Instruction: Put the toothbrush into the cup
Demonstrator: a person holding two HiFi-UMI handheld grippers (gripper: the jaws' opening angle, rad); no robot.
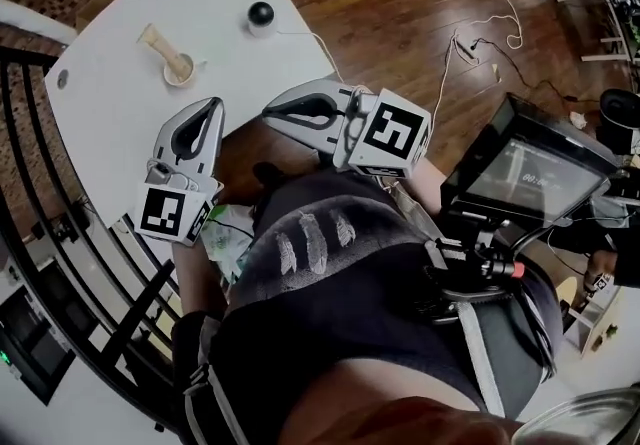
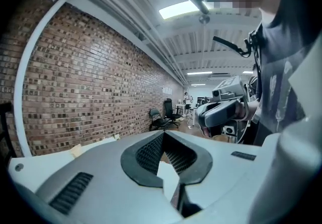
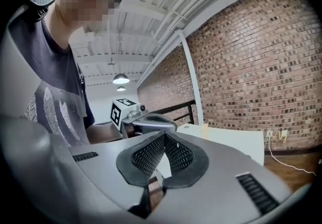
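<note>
Toothbrush (image 1: 158, 41) lies on the white table (image 1: 110, 133) with one end at the cup (image 1: 181, 70); whether that end sits inside the rim cannot be determined. Risk: a careless approach could tip the light cup or push it toward the black ball-shaped device (image 1: 260, 15). Left gripper (image 1: 212, 105) and right gripper (image 1: 270, 111) are fully closed, empty, and well apart from both items.

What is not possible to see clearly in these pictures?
- Head view: toothbrush and cup too small; whether its tip sits inside is unclear.
- Left gripper view: the left tongs hide most of the table.
- Head view: black round object too small to identify.
</note>
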